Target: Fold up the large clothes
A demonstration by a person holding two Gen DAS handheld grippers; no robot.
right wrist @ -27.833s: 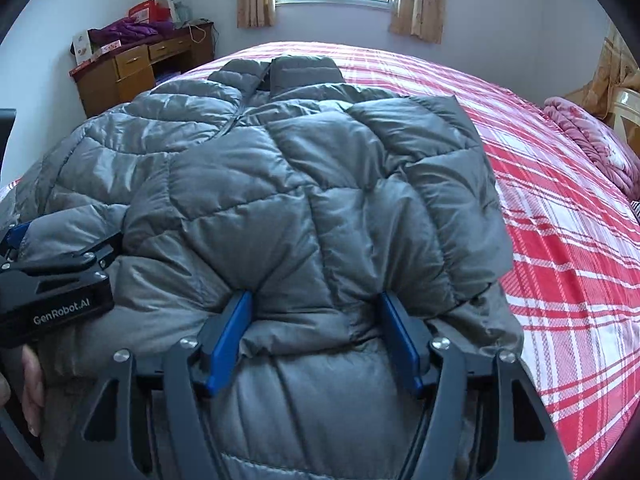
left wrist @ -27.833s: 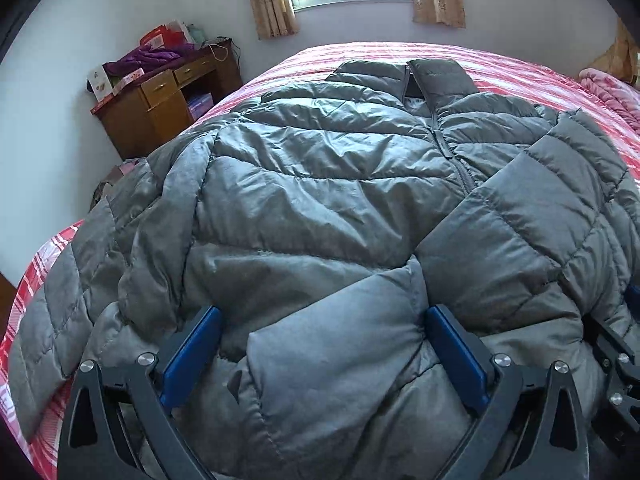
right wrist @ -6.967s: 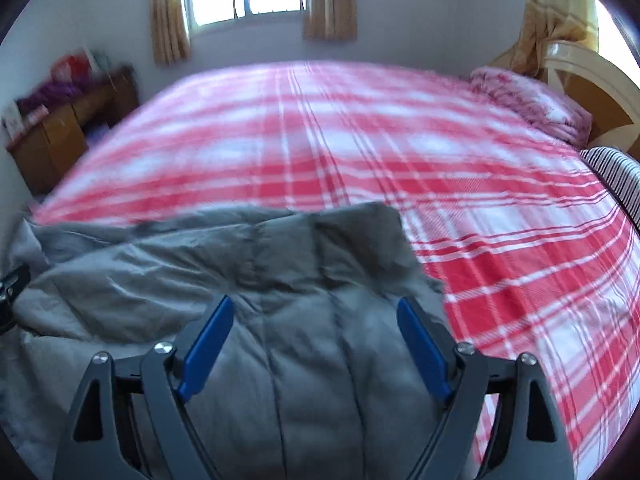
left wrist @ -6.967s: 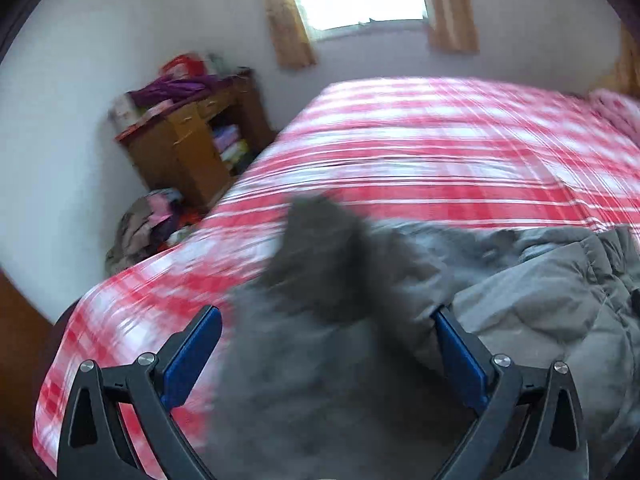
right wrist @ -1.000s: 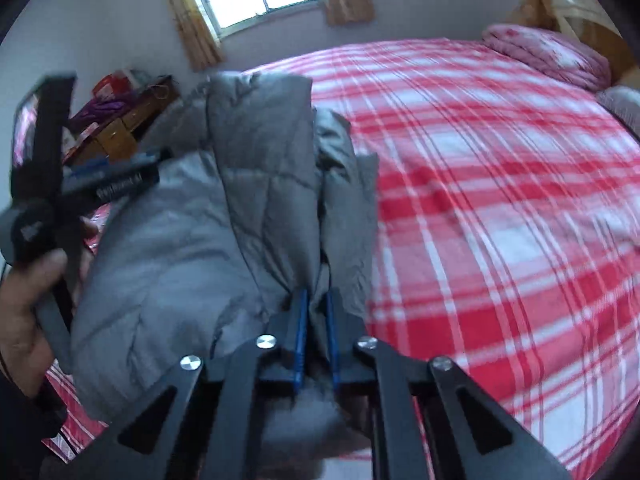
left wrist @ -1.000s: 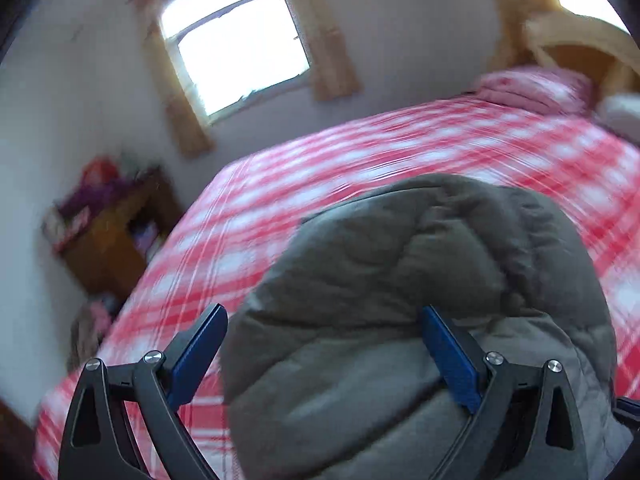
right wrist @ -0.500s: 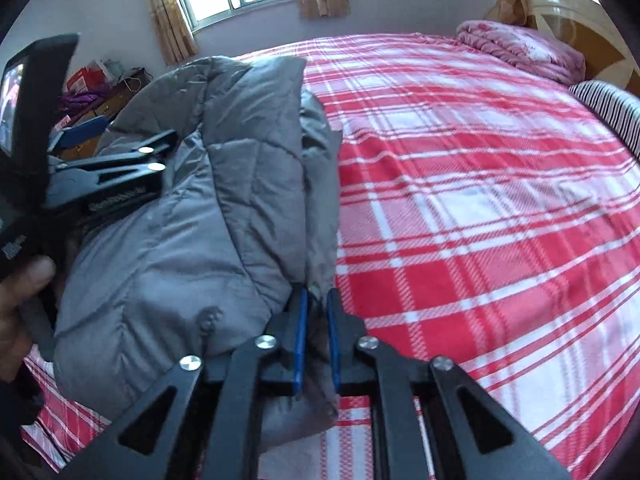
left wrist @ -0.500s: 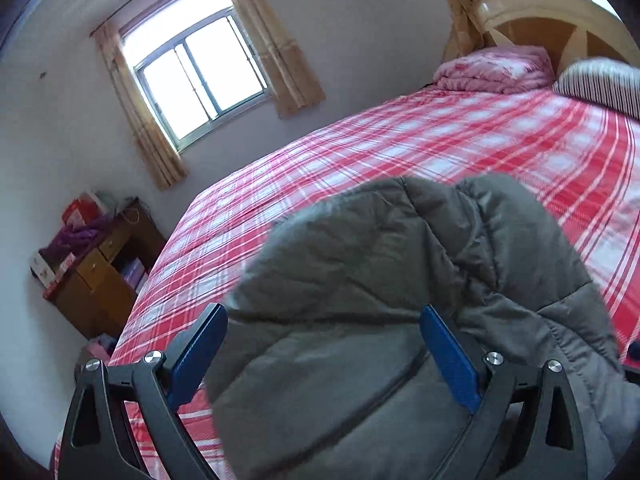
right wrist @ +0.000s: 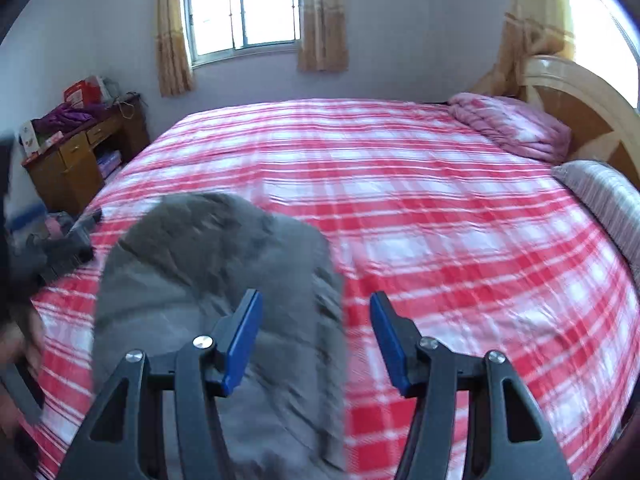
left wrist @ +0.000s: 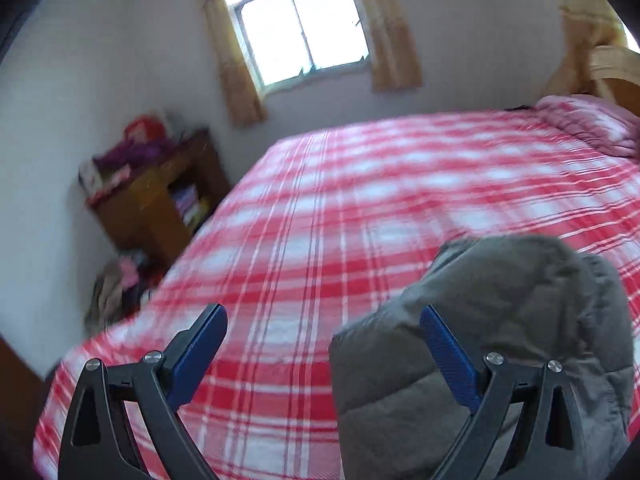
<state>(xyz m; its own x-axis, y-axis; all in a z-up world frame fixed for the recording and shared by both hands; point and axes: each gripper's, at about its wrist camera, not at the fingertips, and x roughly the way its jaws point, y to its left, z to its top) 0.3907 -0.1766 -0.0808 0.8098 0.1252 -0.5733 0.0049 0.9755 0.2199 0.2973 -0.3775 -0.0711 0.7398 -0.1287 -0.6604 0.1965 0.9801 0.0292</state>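
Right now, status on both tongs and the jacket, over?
Right tongs open, jaws just opened, nothing pinched. Left tongs open, clear. Grey jacket bundled on the plaid bed. Nothing in the way.

You have one grey padded jacket (right wrist: pixel 216 280) lying bundled on one bed (right wrist: pixel 440 216), which has one red and white checked cover. Two claws are in view: one left claw (left wrist: pixel 320 356) and one right claw (right wrist: pixel 316 340), each with two blue fingers, so four blue fingers together. At the head of the bed you can count one folded pink blanket (right wrist: pixel 516 128) and one striped pillow (right wrist: pixel 604 196), with one wooden headboard (right wrist: pixel 580 96) behind them. There is one window (right wrist: pixel 244 8) with two curtains beside it, and one more curtain (right wrist: pixel 532 28) at the right. One wooden cabinet (right wrist: pixel 76 152) stands by the wall. How many small things lie on top of it I cannot count well.
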